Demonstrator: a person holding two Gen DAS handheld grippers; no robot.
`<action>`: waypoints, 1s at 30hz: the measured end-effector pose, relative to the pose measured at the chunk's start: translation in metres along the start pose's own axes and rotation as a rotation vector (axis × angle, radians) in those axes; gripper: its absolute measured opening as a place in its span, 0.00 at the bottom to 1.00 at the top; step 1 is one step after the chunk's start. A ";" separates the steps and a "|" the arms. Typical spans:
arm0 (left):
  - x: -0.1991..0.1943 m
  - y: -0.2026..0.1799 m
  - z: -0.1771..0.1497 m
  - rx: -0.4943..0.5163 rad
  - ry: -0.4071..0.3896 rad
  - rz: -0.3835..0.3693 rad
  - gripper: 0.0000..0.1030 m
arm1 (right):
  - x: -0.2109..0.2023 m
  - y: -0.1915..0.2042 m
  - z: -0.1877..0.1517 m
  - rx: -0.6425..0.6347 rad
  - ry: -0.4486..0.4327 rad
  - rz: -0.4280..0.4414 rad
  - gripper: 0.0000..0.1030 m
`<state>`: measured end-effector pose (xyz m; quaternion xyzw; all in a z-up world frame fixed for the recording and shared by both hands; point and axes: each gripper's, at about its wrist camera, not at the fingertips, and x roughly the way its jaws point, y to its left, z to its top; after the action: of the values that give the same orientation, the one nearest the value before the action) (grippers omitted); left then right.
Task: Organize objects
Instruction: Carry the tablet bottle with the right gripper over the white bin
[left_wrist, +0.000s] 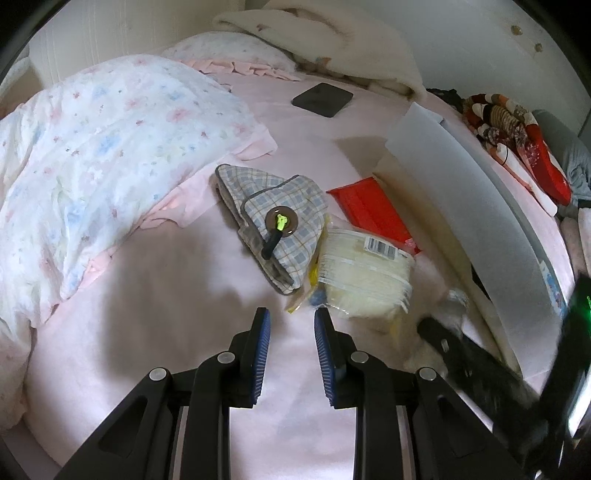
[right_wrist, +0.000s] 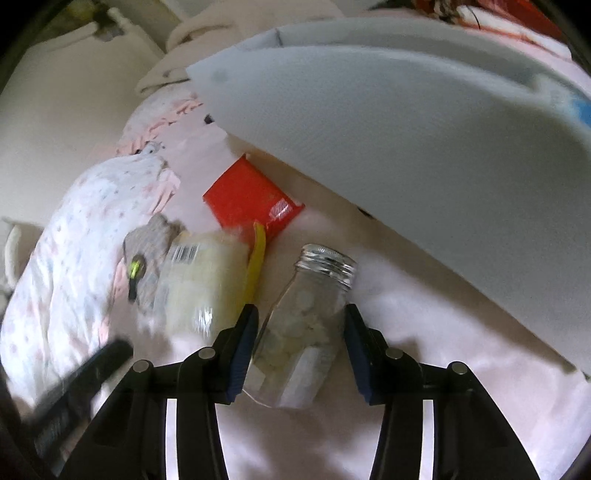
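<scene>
A small glass jar (right_wrist: 314, 284) with a silver screw lid (right_wrist: 327, 260) lies on the pink bed sheet (right_wrist: 424, 332), with pale round pieces inside. My right gripper (right_wrist: 301, 310) is shut on the jar, its blue pads against both glass sides. To the jar's left are a wrapped pack of cotton pads (right_wrist: 199, 273), a red box (right_wrist: 251, 199) and a plaid cloth pouch (left_wrist: 280, 218). My left gripper (left_wrist: 291, 317) hovers over bare sheet just short of the cotton pad pack (left_wrist: 365, 273), its jaws apart with nothing between them.
A large white foam board (left_wrist: 476, 206) leans along the right. A floral duvet (left_wrist: 110, 155) covers the bed's left, with a dark flat square (left_wrist: 322, 99) and pillows behind. Patterned red cloth (left_wrist: 517, 140) lies at the far right. The right tool's blurred black body (left_wrist: 476, 365) is beside my left gripper.
</scene>
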<state>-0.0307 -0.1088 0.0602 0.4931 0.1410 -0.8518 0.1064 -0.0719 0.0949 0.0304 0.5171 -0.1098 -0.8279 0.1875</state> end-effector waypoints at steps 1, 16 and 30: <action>0.000 -0.003 0.000 0.005 -0.004 -0.006 0.23 | -0.008 0.001 -0.006 -0.022 -0.019 0.007 0.45; -0.025 -0.097 0.000 0.250 -0.161 -0.201 0.23 | -0.135 -0.023 0.025 -0.074 -0.276 0.147 0.44; -0.033 -0.128 0.004 0.284 -0.212 -0.289 0.23 | -0.138 -0.063 0.068 -0.167 -0.287 0.093 0.43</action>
<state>-0.0585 0.0111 0.1081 0.3855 0.0772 -0.9166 -0.0730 -0.0912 0.2101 0.1492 0.3708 -0.0901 -0.8898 0.2503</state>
